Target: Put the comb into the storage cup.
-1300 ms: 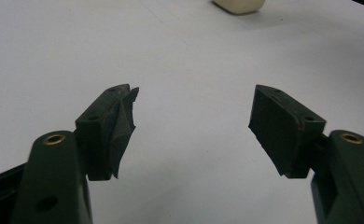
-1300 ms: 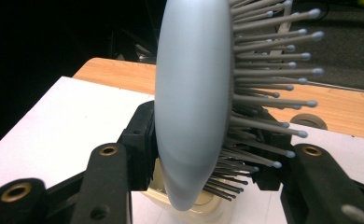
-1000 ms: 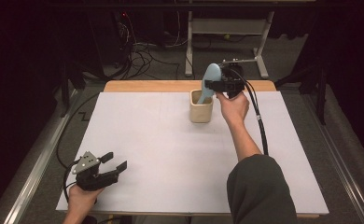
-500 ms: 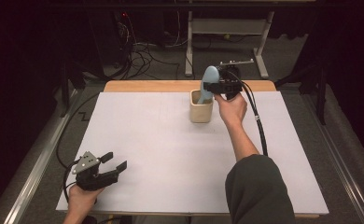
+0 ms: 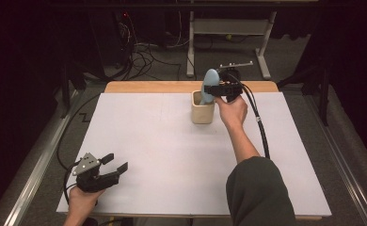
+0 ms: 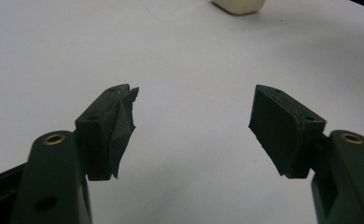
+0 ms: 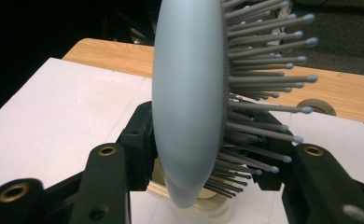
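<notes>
The right tool (image 5: 218,88) grips a blue hairbrush (image 5: 210,84) upright in the beige cup (image 5: 203,113) at twelve o'clock; next, release. The left tool (image 5: 113,165) rests wide at seven o'clock.

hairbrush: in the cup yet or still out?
Partly in. The hairbrush stands upright, clamped in the right gripper, its lower end inside the beige cup and its bristled head above the rim.

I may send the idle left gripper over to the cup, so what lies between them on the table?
Nothing: in the high view only bare white table stretches from the left gripper to the cup.
</notes>
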A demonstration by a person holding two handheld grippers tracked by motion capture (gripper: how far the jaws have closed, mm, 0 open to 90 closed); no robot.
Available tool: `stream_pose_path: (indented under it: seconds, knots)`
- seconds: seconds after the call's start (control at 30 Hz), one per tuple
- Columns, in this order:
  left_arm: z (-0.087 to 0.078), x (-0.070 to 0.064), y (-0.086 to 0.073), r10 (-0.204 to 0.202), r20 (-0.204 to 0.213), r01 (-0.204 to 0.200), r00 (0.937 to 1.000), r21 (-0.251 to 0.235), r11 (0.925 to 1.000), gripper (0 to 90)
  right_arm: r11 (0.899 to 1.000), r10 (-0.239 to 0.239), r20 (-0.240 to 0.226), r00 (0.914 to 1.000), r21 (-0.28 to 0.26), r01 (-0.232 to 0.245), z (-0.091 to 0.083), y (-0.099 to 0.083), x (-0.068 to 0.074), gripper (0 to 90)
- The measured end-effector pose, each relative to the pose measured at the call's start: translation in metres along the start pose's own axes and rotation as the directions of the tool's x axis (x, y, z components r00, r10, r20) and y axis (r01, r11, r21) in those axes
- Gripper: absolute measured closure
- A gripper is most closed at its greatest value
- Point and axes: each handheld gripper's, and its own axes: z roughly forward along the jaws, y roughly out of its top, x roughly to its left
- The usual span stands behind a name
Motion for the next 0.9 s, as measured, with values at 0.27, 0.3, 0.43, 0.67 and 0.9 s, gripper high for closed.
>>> stream_pose_path:
  seconds: [0.27, 0.3, 0.43, 0.67, 0.9]
  knots:
    - [0.0004, -0.0002, 0.0000, -0.001, -0.001, 0.001, 1.0000, 0.000, 1.0000, 31.1, 1.000, 0.016, -0.005, 0.9999, -0.005, -0.016, 0.0009, -0.0042, -0.0048, 51.2]
    - [0.0005, -0.0002, 0.0000, 0.000, -0.002, 0.000, 1.0000, -0.001, 1.0000, 31.1, 1.000, 0.015, -0.005, 0.9999, -0.004, -0.015, 0.0008, -0.0042, -0.0048, 51.2]
    - [0.0003, -0.0002, 0.0000, 0.000, -0.002, 0.000, 1.0000, 0.000, 1.0000, 31.1, 1.000, 0.015, -0.007, 0.9999, -0.008, -0.015, 0.0005, -0.0052, -0.0049, 50.8]
    - [0.0000, 0.0000, 0.0001, 0.001, 0.000, -0.001, 1.0000, 0.003, 1.0000, 31.1, 1.000, 0.012, -0.003, 0.9999, -0.012, -0.012, 0.0000, -0.0061, -0.0052, 50.3]
    - [0.0000, -0.0001, 0.0000, 0.001, 0.000, -0.001, 1.0000, 0.002, 1.0000, 31.1, 1.000, 0.010, 0.001, 0.9999, -0.010, -0.010, -0.0009, -0.0065, -0.0048, 48.8]
